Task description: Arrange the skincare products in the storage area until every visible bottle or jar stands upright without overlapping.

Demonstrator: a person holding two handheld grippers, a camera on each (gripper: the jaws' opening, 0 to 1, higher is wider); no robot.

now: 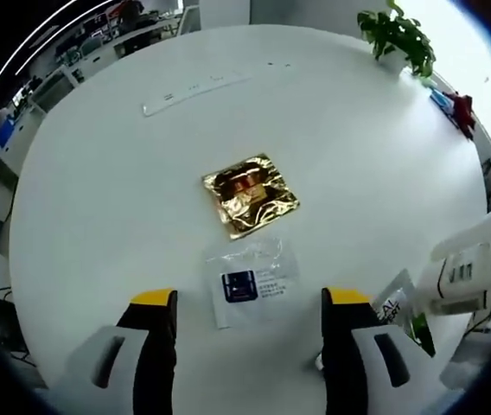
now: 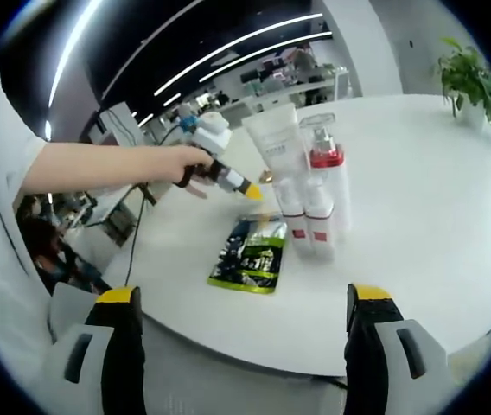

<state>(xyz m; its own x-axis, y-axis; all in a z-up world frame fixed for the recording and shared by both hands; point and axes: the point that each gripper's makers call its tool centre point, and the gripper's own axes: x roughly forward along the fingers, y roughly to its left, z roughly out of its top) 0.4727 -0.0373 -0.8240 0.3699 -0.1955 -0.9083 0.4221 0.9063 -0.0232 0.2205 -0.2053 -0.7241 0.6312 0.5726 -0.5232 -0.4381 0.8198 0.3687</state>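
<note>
Closest to the left gripper, whose two yellow-tipped jaws stand spread apart with nothing between them, lies a clear sachet with a dark blue label, flat on the white round table. Just beyond it, almost touching, lies a crinkled gold foil packet. At the right edge of this left gripper view, white tubes lean into frame beside a printed packet. Farther off are a long white strip and a potted plant near the table's far rim. In the right gripper view, the right gripper is also released, jaws wide, holding nothing. Past it a green and black sachet lies flat near the table edge. Just beyond stand upright skincare products: a tall white tube, a clear bottle with a red collar, and two small white bottles, packed touching. To their left, a person's hand holds the left gripper over the table.
</note>
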